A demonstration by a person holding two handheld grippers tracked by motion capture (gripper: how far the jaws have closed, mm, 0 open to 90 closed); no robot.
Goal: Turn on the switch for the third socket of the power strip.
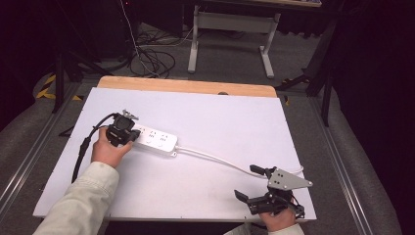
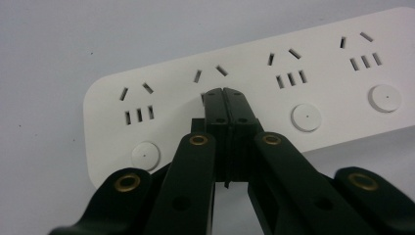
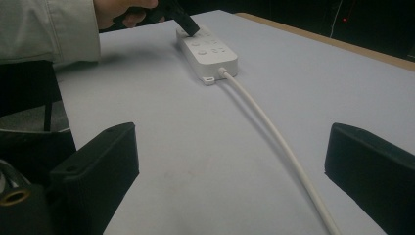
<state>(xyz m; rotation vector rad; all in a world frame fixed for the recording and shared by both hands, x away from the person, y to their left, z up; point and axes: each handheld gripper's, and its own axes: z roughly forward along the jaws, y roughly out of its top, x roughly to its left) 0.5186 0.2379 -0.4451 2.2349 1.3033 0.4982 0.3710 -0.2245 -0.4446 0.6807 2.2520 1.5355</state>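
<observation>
White plastic sets the tone on this table; nearest the person, at the bottom right of the high view, the right gripper (image 1: 255,185) hovers low over the white tabletop (image 1: 220,117) with its jaws spread wide and nothing between them; the right gripper view looks along those jaws, with the power cord (image 3: 274,134) running between them and on past; the cord is white, round and looks fairly stiff, lying in a gentle curve, so I would expect it to spring back rather than drape, and to drag the strip if pulled; farther off, on the left half of the table, lies the power strip (image 2: 244,93), flat with sockets and round buttons facing up; the left gripper (image 2: 226,94) has its jaws pressed together with nothing between them, tips resting on the strip's top face near the second socket from the free end, seemingly pressing down on it; the strip looks light, rigid and smooth, likely to slide on this slick surface; I judge the long side edges the best place to clamp it, since the broad top gives jaws nothing to bite
</observation>
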